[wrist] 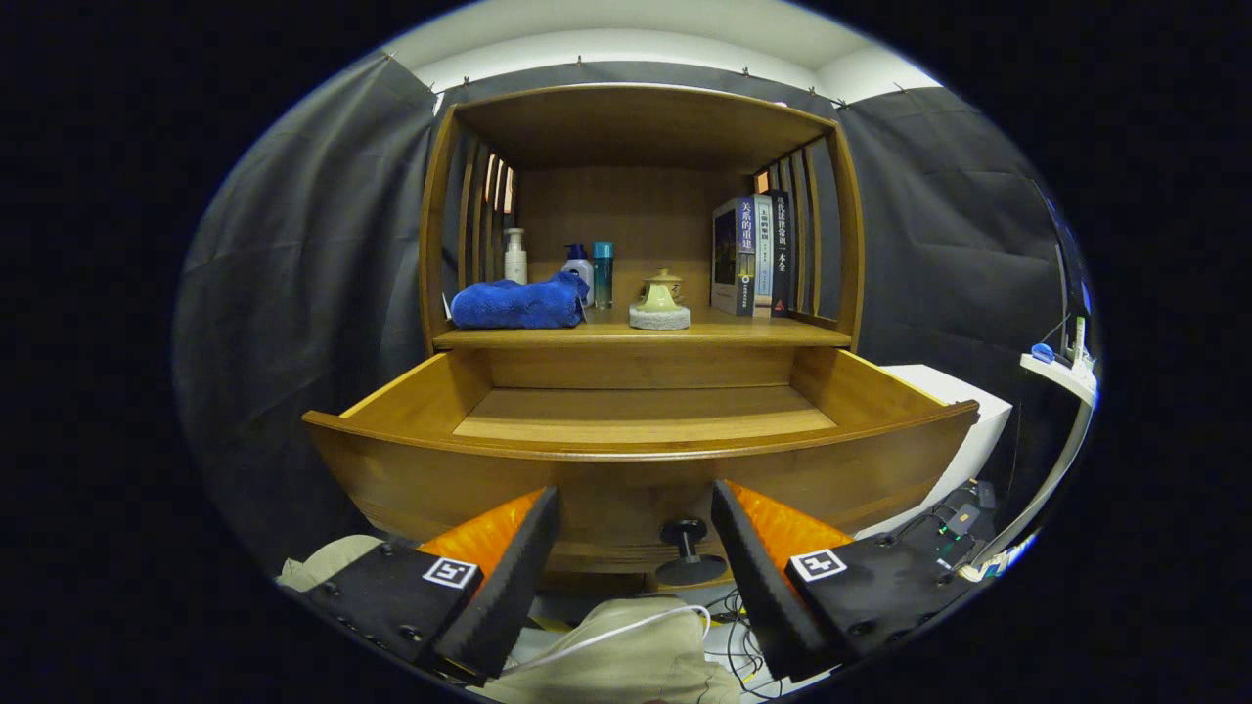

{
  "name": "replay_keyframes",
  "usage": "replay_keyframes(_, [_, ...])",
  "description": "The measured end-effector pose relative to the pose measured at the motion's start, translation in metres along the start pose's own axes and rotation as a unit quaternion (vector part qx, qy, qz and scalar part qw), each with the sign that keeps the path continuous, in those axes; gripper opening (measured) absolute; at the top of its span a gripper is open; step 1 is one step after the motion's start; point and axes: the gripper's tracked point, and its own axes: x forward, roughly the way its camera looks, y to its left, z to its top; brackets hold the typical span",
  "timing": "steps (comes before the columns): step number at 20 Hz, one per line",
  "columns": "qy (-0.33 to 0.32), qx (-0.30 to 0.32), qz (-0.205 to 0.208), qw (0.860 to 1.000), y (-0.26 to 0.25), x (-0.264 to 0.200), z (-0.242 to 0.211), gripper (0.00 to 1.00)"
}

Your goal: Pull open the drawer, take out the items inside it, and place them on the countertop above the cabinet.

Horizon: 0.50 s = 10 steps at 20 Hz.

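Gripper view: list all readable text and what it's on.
"关系的重建": grey book spine.
"一本全": lower end of dark spine; its upper characters are unsure.
Too small to read: middle spine, bottles.
Patterns only, no text: square markers on the gripper, whose fingers stand open either side of the drawer knob.

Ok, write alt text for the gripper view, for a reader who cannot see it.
A wooden cabinet's drawer stands pulled open, its visible floor bare, with the open gripper just short of its front, fingers either side of the dark knob. On the countertop above sit a folded blue towel, three bottles, a small lidded pot and upright books.
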Motion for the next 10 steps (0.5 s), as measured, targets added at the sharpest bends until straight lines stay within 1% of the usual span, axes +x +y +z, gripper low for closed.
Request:
replay_keyframes(7, [0.0, 0.023, 0.007, 1.0, 0.0048, 0.0033, -0.0015, 0.98])
replay_keyframes(10, [0.001, 0.023, 0.007, 1.0, 0.0039, 0.0057, 0.0007, 0.98])
